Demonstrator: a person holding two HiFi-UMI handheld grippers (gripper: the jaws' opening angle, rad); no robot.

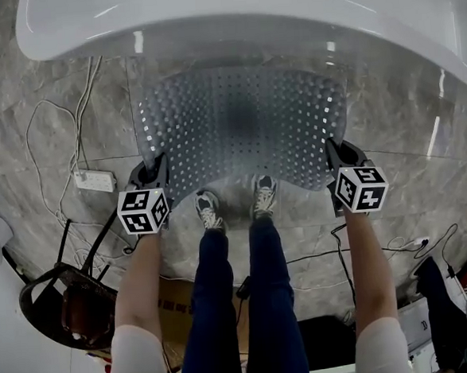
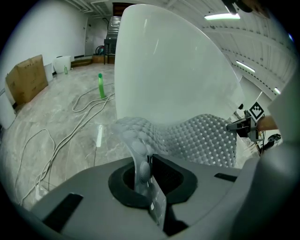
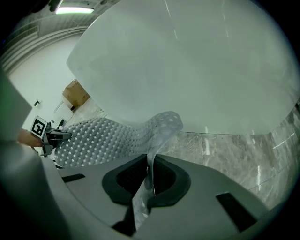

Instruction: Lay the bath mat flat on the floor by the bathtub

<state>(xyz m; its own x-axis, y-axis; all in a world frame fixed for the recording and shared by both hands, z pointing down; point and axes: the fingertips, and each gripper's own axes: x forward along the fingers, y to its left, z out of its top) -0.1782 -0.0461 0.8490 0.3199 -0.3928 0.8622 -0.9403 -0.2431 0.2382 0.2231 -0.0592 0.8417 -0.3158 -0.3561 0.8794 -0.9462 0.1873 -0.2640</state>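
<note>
Closest in, the gripper views give us what the head view cannot. The left gripper (image 2: 143,174) has its fingers pinched narrow on one near corner of the bath mat (image 1: 245,121), and the studded sheet stands up out of the pinch and bends away to the right. The right gripper (image 3: 150,180) has its fingers clamped on the other near corner, with the sheet bending away to the left. Each of these views also catches the opposite gripper across the mat. The head view gives us the layout instead. Our left forearm (image 1: 141,284) and right forearm (image 1: 368,268) reach forward, roughly parallel, and both grippers tip steeply downward, level with each other on either side of our shoes (image 1: 209,210). The translucent mat spreads between them over the marble floor (image 1: 420,121). Its near edge dips just ahead of our toes and its far edge runs close beside the white bathtub (image 1: 206,16); whether the mat touches the floor we cannot tell. Only the head view shows the power strip (image 1: 95,180) and the dark chair (image 1: 62,301) on the left. Only the left gripper view shows loose cables (image 2: 70,122) trailing off to a green bottle (image 2: 100,86) and, farthest, a cardboard box (image 2: 27,79).
</note>
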